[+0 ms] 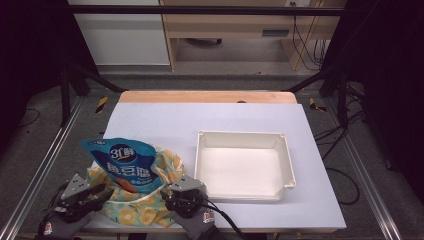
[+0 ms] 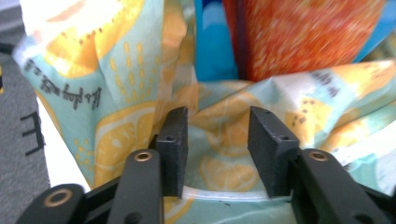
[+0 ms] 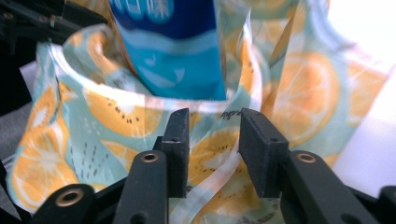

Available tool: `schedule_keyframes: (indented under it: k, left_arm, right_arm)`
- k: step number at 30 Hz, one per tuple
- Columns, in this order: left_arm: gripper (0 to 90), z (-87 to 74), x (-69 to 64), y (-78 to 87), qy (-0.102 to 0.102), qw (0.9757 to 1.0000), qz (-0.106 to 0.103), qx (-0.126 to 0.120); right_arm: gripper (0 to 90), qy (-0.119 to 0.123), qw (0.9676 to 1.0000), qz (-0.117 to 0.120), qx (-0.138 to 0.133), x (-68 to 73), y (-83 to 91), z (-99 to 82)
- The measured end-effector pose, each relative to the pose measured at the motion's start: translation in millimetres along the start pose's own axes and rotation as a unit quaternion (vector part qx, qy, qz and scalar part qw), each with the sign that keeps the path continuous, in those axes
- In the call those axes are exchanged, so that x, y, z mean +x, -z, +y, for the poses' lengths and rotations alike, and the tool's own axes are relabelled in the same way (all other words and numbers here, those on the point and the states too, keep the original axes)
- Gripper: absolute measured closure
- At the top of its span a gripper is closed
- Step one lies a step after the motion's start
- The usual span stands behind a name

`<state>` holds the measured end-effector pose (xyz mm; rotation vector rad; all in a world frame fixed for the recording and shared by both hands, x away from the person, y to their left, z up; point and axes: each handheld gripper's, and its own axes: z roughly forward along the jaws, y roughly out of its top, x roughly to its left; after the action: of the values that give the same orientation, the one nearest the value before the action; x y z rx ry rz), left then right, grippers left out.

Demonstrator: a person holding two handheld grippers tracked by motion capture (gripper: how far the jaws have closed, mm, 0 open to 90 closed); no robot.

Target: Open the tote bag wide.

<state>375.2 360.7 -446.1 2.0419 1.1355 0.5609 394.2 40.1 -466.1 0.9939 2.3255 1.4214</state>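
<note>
We see the fruit-print cloth bag (image 1: 142, 202) sitting at the near left corner of the worktop (image 1: 165, 125), slumped, mouth up. A blue snack pouch (image 1: 127, 162) stands in the bag's mouth, top half sticking out above the rim and leaning toward the far left. Pouch shows white lettering on blue up top and an orange area lower down, where it goes into the bag.

Left claw (image 1: 97, 192) is at the bag's left side, right claw (image 1: 172, 198) at its right side, both low at the near edge, with the bag between them.

In the left gripper view the left claw (image 2: 218, 140) is released: jaws stand apart, bag fabric (image 2: 219, 158) lies in the gap, pads aren't pressing on it. Pouch (image 2: 299, 37) is straight ahead, blurred, orange panel with a blue edge.

In the right gripper view the right claw (image 3: 215, 142) is also released: jaws apart, a fold of the bag (image 3: 212, 161) with a white hem strip runs between them, no pinch that we can see. Blue pouch (image 3: 173, 51) rises out of the bag's rim just beyond the fingertips.

An empty white tray (image 1: 280, 145) sits to the right of the bag, near the right claw, apart from the cloth. Tray is rectangular, with raised walls, long side parallel to the worktop's near edge.

We can't tell how deep the pouch reaches inside the bag; the cloth hides its lower end
</note>
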Motion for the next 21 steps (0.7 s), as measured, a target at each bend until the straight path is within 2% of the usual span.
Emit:
schedule_keyframes:
  k: [2, 7, 16, 21]
  left_arm:
    - [55.1, 2.9, -2.0, 6.1, 0.006, 0.9998, -0.001, -0.021]
    - [54.0, 9.4, -5.6, 18.0, 0.008, 0.9985, -0.002, -0.053]
    - [51.1, 23.3, -14.1, 36.6, 0.002, 0.9957, -0.008, -0.092]
    - [49.6, 31.0, -11.7, 47.8, 0.015, 0.9934, -0.003, -0.114]
  right_arm:
    - [60.3, -0.002, 0.9999, 0.003, -0.013, -1.1, 6.1, 3.9]
    - [57.1, 0.003, 0.9995, 0.005, -0.032, -0.8, 16.7, 11.4]
    - [52.1, 0.013, 0.9981, 0.001, -0.061, -4.2, 35.4, 26.9]
    - [50.3, 0.013, 0.9970, 0.000, -0.076, -7.7, 45.1, 35.4]
